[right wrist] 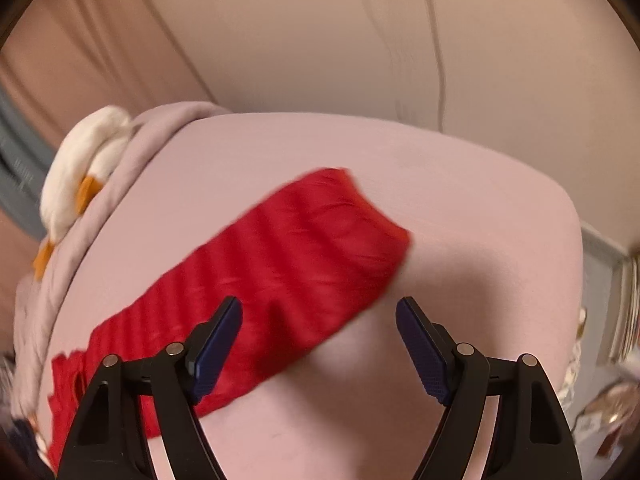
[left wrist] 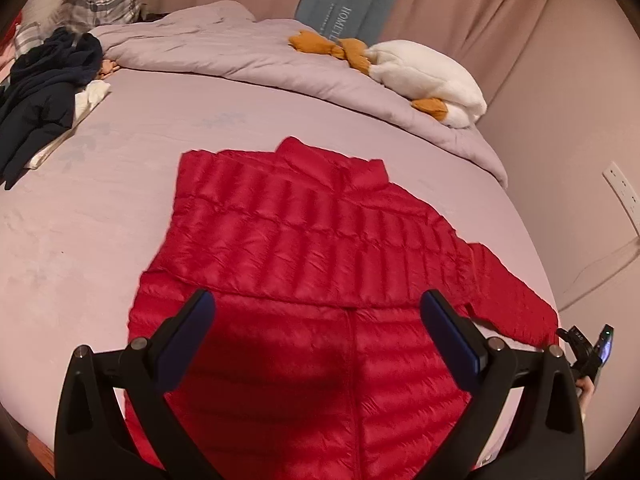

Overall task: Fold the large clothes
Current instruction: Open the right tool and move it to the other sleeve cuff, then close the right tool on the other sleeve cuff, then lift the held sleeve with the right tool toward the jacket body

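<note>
A red quilted puffer jacket (left wrist: pixel 304 248) lies flat on the pale lilac bed sheet (left wrist: pixel 100 216), collar toward the far side, one sleeve folded across its body. Its other sleeve (right wrist: pixel 280 264) stretches out to the right, blurred in the right wrist view. My left gripper (left wrist: pixel 318 306) hovers open above the jacket's lower half, nothing between its blue pads. My right gripper (right wrist: pixel 319 312) is open above the sleeve's cuff end, its left finger (right wrist: pixel 220 344) over the red fabric, holding nothing. The right gripper also shows at the bed's right edge (left wrist: pixel 588 348) in the left wrist view.
A rumpled lilac duvet (left wrist: pixel 248 56) lies along the far side with a white and orange plush toy (left wrist: pixel 424 76) on it. Dark clothes (left wrist: pixel 44 88) and a plaid pillow (left wrist: pixel 104 0) sit at far left. Curtains and a wall socket (left wrist: pixel 624 196) bound the right.
</note>
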A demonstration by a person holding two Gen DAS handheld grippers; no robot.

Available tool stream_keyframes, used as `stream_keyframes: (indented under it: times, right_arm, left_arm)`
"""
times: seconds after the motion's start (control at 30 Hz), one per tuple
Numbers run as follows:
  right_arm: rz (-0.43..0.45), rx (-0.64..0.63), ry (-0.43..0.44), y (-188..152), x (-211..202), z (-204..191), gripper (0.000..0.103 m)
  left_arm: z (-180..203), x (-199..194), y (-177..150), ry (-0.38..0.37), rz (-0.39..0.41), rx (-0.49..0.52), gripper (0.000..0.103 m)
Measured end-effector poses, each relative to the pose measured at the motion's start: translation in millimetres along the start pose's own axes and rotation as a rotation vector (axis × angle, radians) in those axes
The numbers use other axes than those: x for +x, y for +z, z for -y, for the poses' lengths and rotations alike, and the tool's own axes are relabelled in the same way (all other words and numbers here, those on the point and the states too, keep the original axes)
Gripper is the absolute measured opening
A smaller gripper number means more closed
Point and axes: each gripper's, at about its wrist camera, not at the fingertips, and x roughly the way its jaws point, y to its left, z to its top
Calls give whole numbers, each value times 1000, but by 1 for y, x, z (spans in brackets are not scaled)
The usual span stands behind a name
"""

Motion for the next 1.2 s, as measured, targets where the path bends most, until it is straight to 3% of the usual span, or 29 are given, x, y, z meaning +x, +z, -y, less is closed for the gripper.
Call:
stream_keyframes:
  times: [0.17,0.33,0.5,0.67,0.87,1.2]
  right_arm:
    - [-26,63,3,-1,16,17,80]
    - [-8,101,45,-3,20,16,68]
    - [-13,100,63,-3,29,9,29]
    - [17,86,47,0,18,7,7]
    - [109,-18,47,4,-21,-19,6]
    - [218,-171,106,4,-88,-82,5]
  left_arm:
    - [12,2,-10,2,-26,30,102]
    - [13,2,-13,-4,-35,21,102]
    - [13,2,-13,3,-36,18,102]
    - [7,-6,-10,11,-12,5,102]
    - [-8,-21,-7,56,40,-19,102]
    - [-27,-43,-6,38,94,-71,102]
